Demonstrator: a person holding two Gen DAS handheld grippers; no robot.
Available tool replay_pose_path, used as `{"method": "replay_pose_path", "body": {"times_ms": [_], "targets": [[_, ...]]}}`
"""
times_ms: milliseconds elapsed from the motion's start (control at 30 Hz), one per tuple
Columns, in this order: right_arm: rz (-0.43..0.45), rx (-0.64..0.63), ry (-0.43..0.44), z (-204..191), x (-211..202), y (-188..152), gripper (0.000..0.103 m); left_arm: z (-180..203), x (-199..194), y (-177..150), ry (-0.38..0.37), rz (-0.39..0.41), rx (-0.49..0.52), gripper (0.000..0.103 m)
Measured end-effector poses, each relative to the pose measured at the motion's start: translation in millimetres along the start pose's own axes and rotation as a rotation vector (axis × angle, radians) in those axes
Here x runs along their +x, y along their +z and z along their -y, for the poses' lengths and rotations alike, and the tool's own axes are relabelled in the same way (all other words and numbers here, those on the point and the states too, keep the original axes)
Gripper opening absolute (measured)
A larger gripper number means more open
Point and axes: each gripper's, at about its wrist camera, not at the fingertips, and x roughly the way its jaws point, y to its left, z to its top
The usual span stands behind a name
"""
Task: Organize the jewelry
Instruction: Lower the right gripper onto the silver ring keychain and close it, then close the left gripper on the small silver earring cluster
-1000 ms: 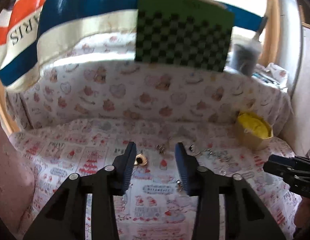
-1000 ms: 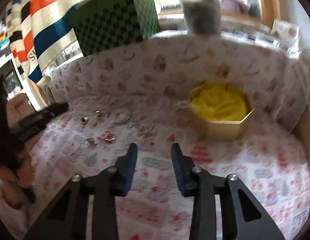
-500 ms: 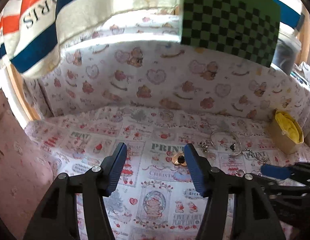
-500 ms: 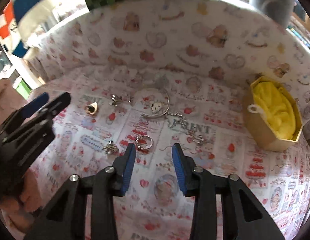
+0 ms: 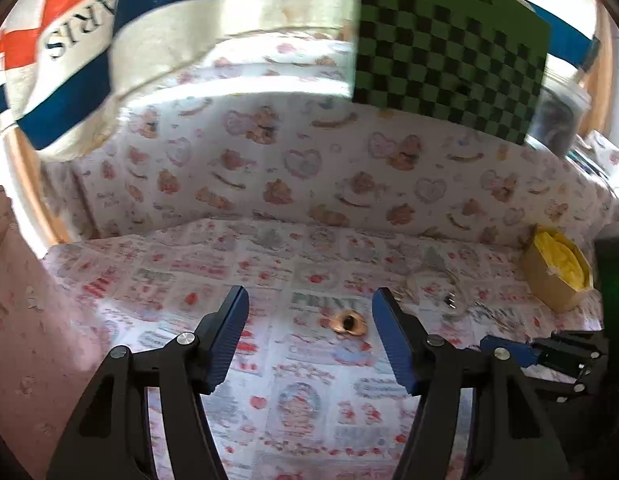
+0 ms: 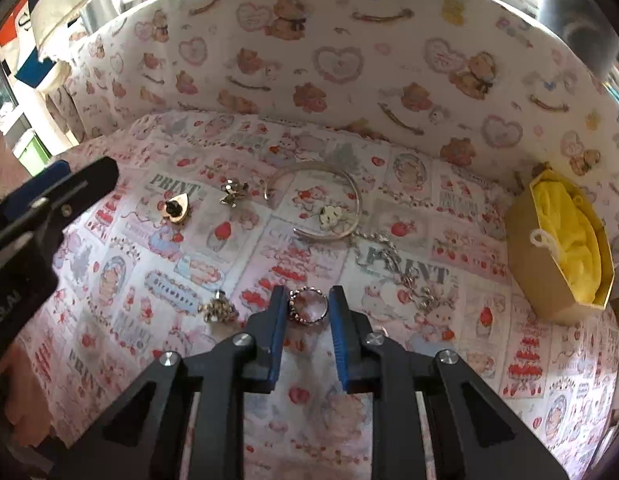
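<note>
Barely begun: the right claw (image 6: pixel 308 306) brackets the ring (image 6: pixel 308 305), not clenched; left claw (image 5: pixel 309 312) gapes. Bangle (image 6: pixel 321 204), chain (image 6: pixel 393 264), heart charm (image 6: pixel 175 207) lie ahead; box (image 6: pixel 557 248), right, holds no jewelry.

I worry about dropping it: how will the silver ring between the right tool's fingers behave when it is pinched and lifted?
The silver ring with the studded band lies flat on the printed cloth, so the right tool may struggle to get under it. Thin, shiny metal probably slips against the pads. Round, it would likely roll if dropped.
</note>
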Motion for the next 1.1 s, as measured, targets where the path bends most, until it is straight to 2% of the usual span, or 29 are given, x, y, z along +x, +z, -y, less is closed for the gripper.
{"method": "replay_pose_path", "body": {"times_ms": [33,100,167,233,300,367,500,600,700,733,933,1100], "targets": [[0.016,0.001,0.008,7.6,-10.0,-7.7,0.020,3.3,1.9,-0.8,-0.038,-0.020,0.012,0.045],[0.067,-0.003,0.009,16.8,-29.8,-18.1,0.020,12.3,8.1,-3.2,-0.156,-0.090,0.039,0.032],[0.109,-0.003,0.007,24.4,-44.2,-25.8,0.020,22.2,10.9,-6.9,-0.242,-0.131,0.062,0.030],[0.156,0.017,0.012,37.9,-60.8,-34.8,0.020,35.3,8.5,-11.2,-0.285,-0.142,0.116,0.029],[0.197,0.051,0.013,51.2,-71.7,-39.0,0.020,48.3,5.0,-14.7,-0.273,-0.138,0.176,0.029],[0.214,0.087,0.007,60.5,-73.9,-39.0,0.020,56.3,5.5,-17.5,-0.206,-0.137,0.194,0.029],[0.208,0.132,0.023,78.1,-73.1,-35.4,0.020,60.6,17.2,-20.7,-0.280,-0.215,0.160,0.029],[0.188,0.159,0.059,81.6,-68.4,-34.5,0.020,58.2,26.0,-23.3,-0.283,-0.249,0.138,0.029],[0.189,0.168,0.055,82.6,-68.5,-34.4,0.020,54.6,35.9,-26.8,-0.277,-0.279,0.102,0.023],[0.190,0.168,0.057,82.5,-67.8,-34.9,0.020,55.1,36.6,-26.3,-0.276,-0.272,0.102,0.018],[0.211,0.162,0.084,86.1,-75.2,-37.3,0.020,47.4,32.1,-24.4,-0.327,-0.285,0.053,0.018],[0.246,0.194,0.102,100.3,-87.2,-40.2,0.020,43.1,5.4,-28.0,-0.296,-0.226,0.099,0.018]]}}
